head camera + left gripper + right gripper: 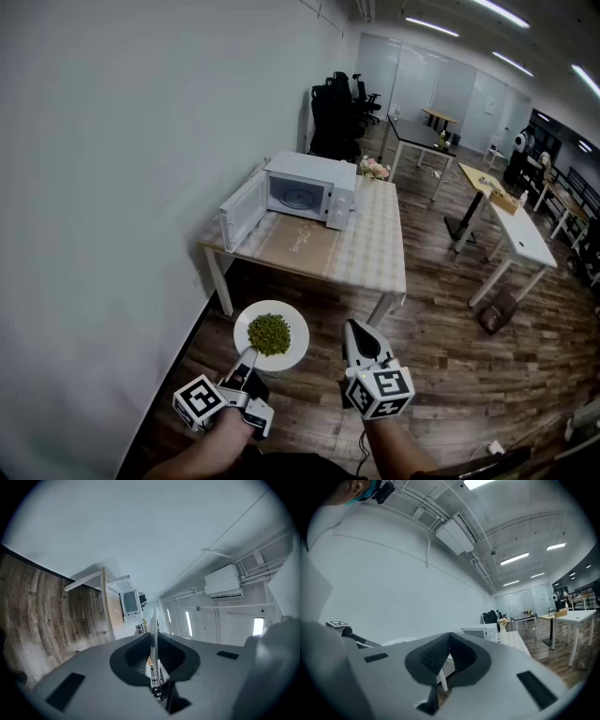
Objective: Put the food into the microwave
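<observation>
A white plate (291,349) heaped with green peas (269,334) hangs in the air over the wood floor, short of the table. My left gripper (247,359) is shut on the plate's near rim; in the left gripper view the plate (154,623) shows edge-on between the pads. My right gripper (356,330) is to the right of the plate, shut and empty, its tips meeting in the right gripper view (450,635). The white microwave (311,188) stands on the table (370,253) ahead with its door (242,210) swung open to the left.
A white wall runs along the left. A vase of flowers (373,169) stands behind the microwave. Black office chairs (336,117) and white desks (516,225) fill the room beyond and to the right. Wood floor lies between me and the table.
</observation>
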{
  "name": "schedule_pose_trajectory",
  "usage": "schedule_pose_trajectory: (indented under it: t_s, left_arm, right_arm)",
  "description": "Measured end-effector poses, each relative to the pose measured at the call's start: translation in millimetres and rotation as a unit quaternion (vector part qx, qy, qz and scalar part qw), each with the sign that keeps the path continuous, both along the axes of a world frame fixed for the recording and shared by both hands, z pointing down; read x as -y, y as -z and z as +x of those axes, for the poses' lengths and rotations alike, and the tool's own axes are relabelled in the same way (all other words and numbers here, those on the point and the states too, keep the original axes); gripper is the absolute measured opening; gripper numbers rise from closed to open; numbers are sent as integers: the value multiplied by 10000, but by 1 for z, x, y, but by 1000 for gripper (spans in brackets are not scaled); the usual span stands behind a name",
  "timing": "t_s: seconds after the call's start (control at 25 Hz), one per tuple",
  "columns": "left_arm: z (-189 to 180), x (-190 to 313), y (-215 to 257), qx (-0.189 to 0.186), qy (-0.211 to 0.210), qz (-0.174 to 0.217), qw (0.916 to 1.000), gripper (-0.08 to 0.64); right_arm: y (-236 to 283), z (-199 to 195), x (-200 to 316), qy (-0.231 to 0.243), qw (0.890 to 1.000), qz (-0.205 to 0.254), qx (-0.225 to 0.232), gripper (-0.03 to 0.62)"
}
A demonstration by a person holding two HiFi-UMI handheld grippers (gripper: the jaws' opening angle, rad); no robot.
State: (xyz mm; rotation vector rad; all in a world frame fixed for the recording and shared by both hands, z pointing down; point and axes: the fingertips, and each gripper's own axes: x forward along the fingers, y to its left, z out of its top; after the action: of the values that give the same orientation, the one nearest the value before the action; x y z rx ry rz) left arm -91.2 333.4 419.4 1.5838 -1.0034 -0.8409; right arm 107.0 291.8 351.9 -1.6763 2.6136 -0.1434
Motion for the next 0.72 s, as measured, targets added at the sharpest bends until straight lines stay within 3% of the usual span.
schedule_pose_trajectory:
  t_s: [0.72]
  left_arm:
    - [-16, -1, -11, -264, -28, -140, 9995, 38]
  right_arm:
    - [0, -22, -5, -49, 10000, 20, -69, 3]
